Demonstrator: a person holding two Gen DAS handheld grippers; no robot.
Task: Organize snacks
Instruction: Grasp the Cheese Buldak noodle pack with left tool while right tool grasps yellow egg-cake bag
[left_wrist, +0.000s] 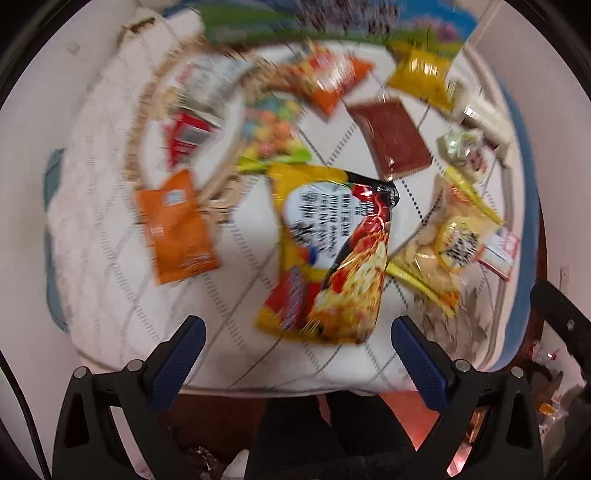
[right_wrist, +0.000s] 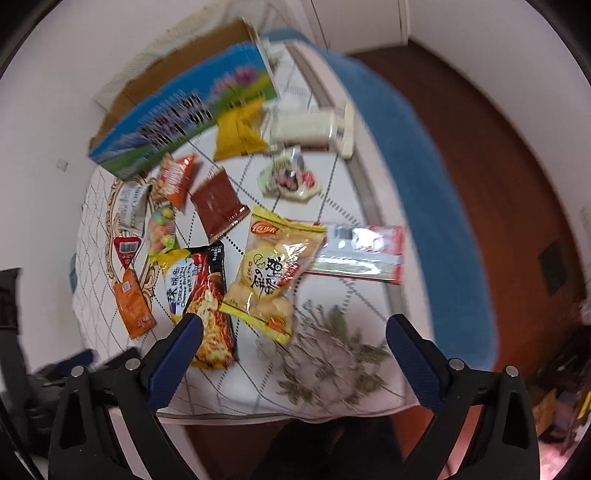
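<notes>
Quilted cloth (left_wrist: 110, 288): white, covers my table; snacks lie loose across it, unsorted.
Woven tray (left_wrist: 144, 122): holds a white packet (left_wrist: 207, 81) and a red one (left_wrist: 184, 134); orange sachet (left_wrist: 177, 229) overlaps its rim.
Noodle pack (left_wrist: 332, 251): centre, ahead of my left gripper (left_wrist: 297, 332), spread, empty.
Cookie bag (right_wrist: 273, 273): beside it, before my right gripper (right_wrist: 295, 332), spread, empty.
Printed box (right_wrist: 184, 110): far edge; contents hidden.

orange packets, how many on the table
2: an orange chip bag at the far side near the blue box, and a flat orange sachet at the near left edge. Blur may hide others.
</notes>
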